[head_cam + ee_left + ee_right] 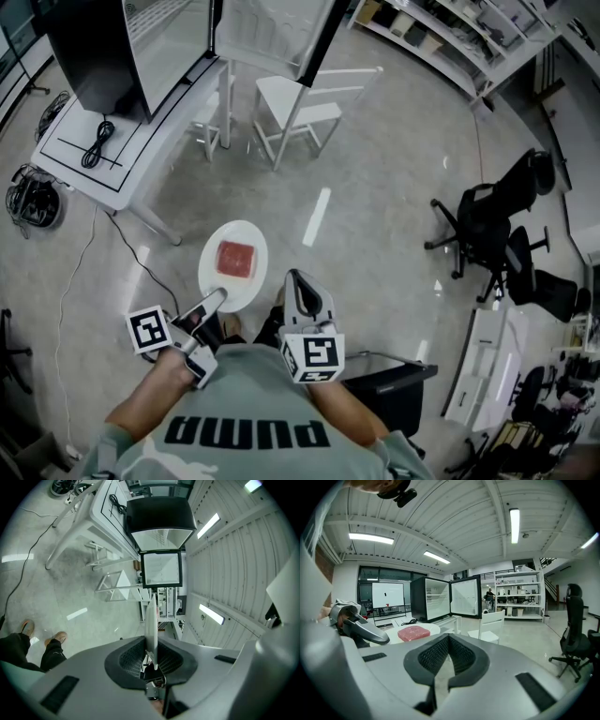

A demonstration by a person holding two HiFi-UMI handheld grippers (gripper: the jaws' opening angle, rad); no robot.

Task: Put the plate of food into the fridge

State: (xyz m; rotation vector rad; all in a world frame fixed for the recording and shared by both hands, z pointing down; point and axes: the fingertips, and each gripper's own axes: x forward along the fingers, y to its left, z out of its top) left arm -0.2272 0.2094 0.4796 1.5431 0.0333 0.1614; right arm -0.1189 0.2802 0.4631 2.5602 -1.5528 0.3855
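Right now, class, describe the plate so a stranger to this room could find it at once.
From the black fridge on the white table, come down across the floor towards the person. The plate is the round white disc gripped by its edge in the left gripper. It alone carries a pink-red square of food.

The head camera looks almost straight down from high up onto the floor (375, 234). The left gripper (217, 296) camera sits very close behind the plate (151, 620), seeing it edge-on. It is turned on its side, so the floor stands at the left. The right gripper (298, 279) camera is held level and looks far ahead. All three see the plate, the fridge (419, 599) and the white chair (492, 623).
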